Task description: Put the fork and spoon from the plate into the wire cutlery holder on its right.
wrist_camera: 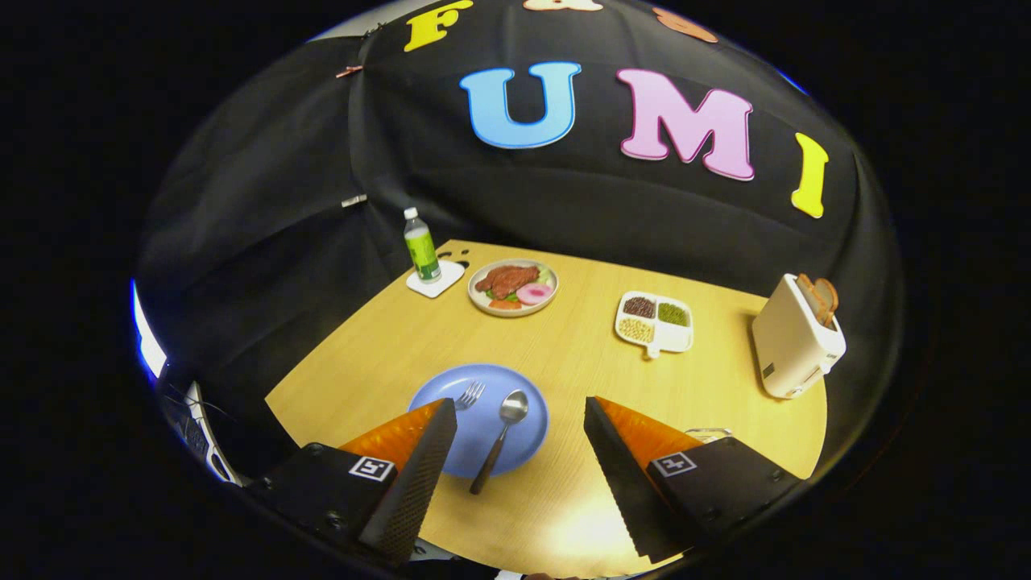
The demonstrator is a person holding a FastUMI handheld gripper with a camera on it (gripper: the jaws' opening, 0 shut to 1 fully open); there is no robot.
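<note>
1. Nothing is done yet, as far as I can judge: both the fork (469, 395) and the spoon (501, 439) lie on the blue plate (527, 439), and both are left to move.
2. The gripper (515, 407) hovers above the near side of the wooden table (564, 362) with its fingers spread wide, pinching nothing.
3. The spoon lies between the fingers, bowl pointing away towards the far side of the table, dark handle running back towards the gripper and overhanging the plate's near rim; its long axis tilts slightly.
4. The fork's tines show just beside the left finger, pointing away and a little right; its handle is hidden behind that finger.
5. The wire cutlery holder (709, 433) peeks out just beyond the right finger, right of the plate, mostly hidden.
6. Its contents cannot be told.
</note>
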